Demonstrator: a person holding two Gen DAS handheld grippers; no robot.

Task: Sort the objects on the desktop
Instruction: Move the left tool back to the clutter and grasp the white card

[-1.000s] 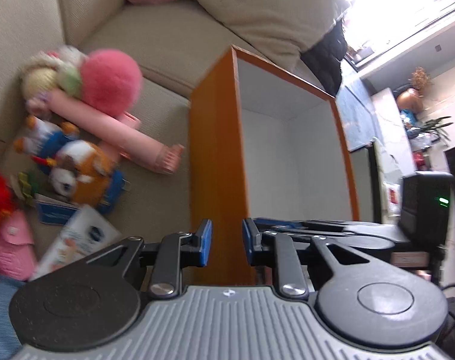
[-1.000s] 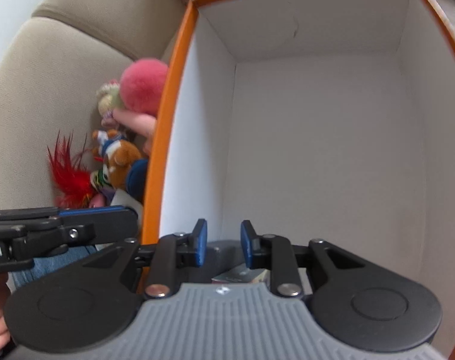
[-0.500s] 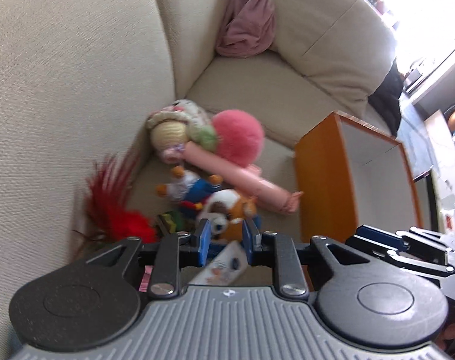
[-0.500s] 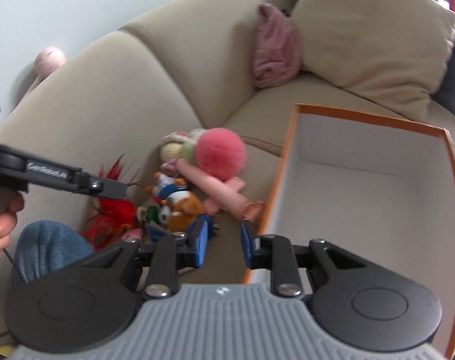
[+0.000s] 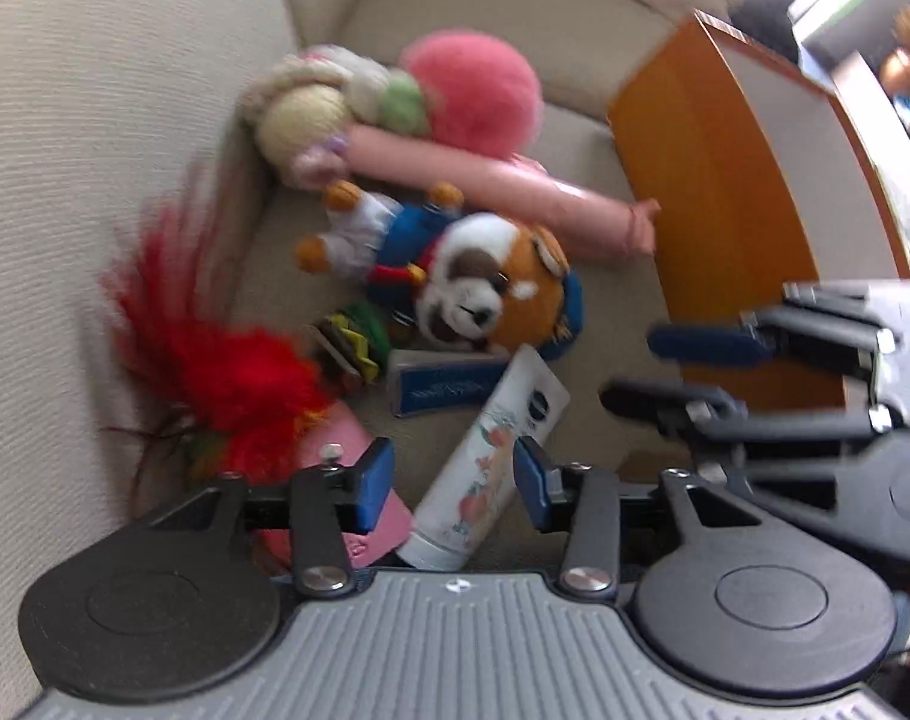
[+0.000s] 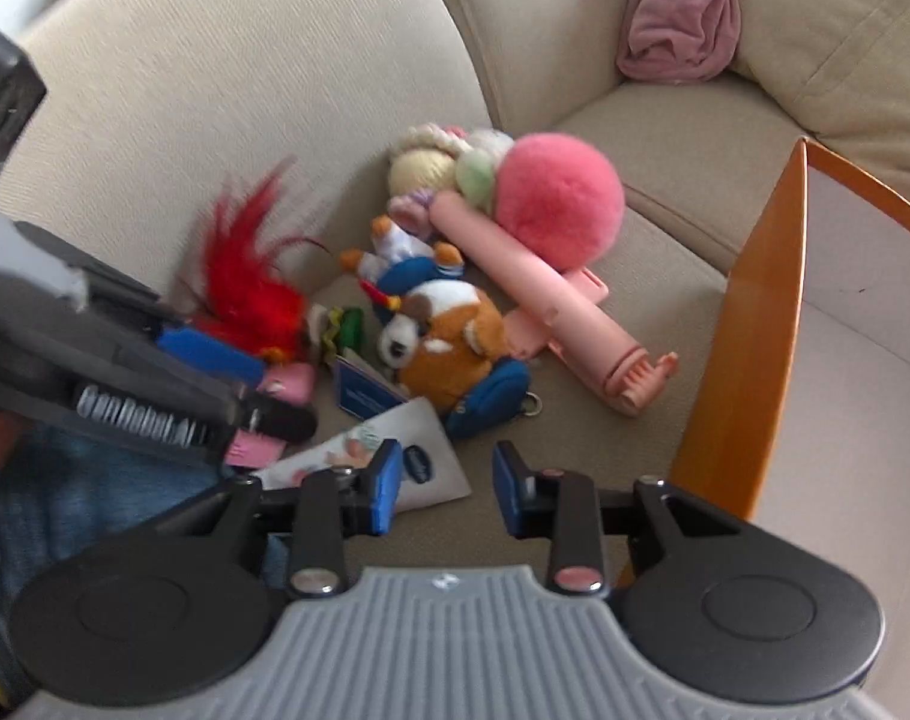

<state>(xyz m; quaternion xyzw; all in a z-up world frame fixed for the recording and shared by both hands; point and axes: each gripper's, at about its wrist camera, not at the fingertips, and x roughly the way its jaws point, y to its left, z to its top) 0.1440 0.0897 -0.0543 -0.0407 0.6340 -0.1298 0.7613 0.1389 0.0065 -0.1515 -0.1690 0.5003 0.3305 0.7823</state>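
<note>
Both tongs have swung from the orange box (image 6: pixel 749 348) to the toy pile. Left tongs (image 5: pixel 454 483) open, straddling the lotion tube (image 5: pixel 485 462); right tongs (image 6: pixel 446 486) open, empty (sorting largely pending).

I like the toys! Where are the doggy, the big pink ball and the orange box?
Doggy (image 6: pixel 449 336): right wrist view, on its brown body.
Pink ball (image 6: pixel 560 192): right wrist view, on its fluffy middle.
Orange box (image 5: pixel 713 180): left wrist view, on its orange side wall.

I see a white tube (image 5: pixel 485 462) lying flat beside a blue card (image 5: pixel 446 387), plush dog (image 5: pixel 491 288) and orange box (image 5: pixel 719 180).
</note>
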